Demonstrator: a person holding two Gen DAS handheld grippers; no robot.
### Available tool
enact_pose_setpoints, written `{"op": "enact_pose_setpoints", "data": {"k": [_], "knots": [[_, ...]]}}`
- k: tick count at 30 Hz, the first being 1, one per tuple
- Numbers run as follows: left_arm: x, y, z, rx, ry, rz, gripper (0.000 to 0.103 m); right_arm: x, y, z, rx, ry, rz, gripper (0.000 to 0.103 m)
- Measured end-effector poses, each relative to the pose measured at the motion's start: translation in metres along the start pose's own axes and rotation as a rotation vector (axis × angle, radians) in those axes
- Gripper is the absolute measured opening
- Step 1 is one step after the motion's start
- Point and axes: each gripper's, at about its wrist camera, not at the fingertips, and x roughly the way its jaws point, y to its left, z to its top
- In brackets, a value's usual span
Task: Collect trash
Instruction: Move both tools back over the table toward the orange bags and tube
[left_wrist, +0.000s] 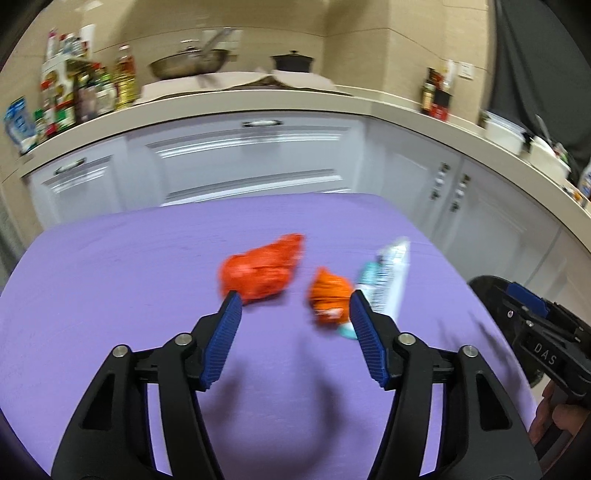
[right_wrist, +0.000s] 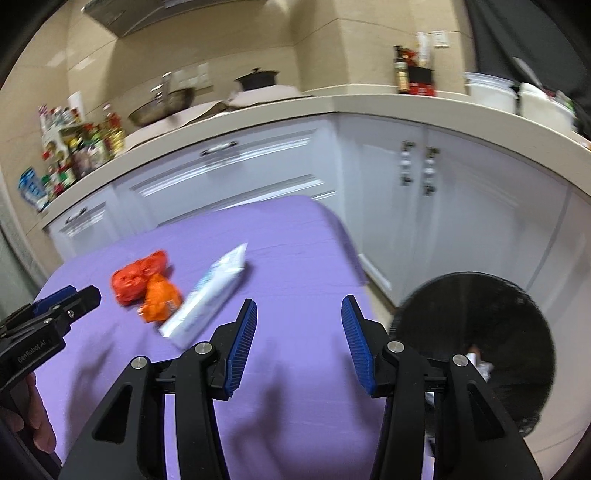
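Three pieces of trash lie on the purple table (left_wrist: 110, 280): a crumpled red wrapper (left_wrist: 260, 269) (right_wrist: 138, 275), a smaller orange wrapper (left_wrist: 328, 299) (right_wrist: 160, 297) and a white-and-teal tube-shaped packet (left_wrist: 388, 280) (right_wrist: 210, 295). My left gripper (left_wrist: 295, 301) hovers open just short of the red and orange wrappers, nothing between its blue pads. My right gripper (right_wrist: 299, 304) is open and empty over the table's right part, the white packet just left of its left finger. A black bin (right_wrist: 476, 343) stands off the table's right edge, with crumpled white trash inside.
White kitchen cabinets (left_wrist: 251, 162) and a beige counter (left_wrist: 229, 103) run behind the table, carrying bottles, a pan, a black pot and white containers. The other gripper and a hand show at the right edge of the left view (left_wrist: 535, 332) and the left edge of the right view (right_wrist: 44, 321).
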Motion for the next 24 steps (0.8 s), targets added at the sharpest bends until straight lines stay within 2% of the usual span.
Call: {"op": "enact_pose_setpoints", "data": {"k": [7,14,24], "knots": [[-0.004,0.047,-0.003,-0.043,-0.002,0.062,0.059,0.023,0.047,-0.001,-0.064,0.05,0.048,0.048],[0.0,0.082,-0.003,-0.087,0.008,0.086,0.059,0.044,0.076,0.0,-0.105,0.098,0.054,0.048],[0.007,0.1,-0.003,-0.104,0.015,0.076,0.06,0.061,0.074,-0.002,-0.114,0.156,0.0,0.048]]}}
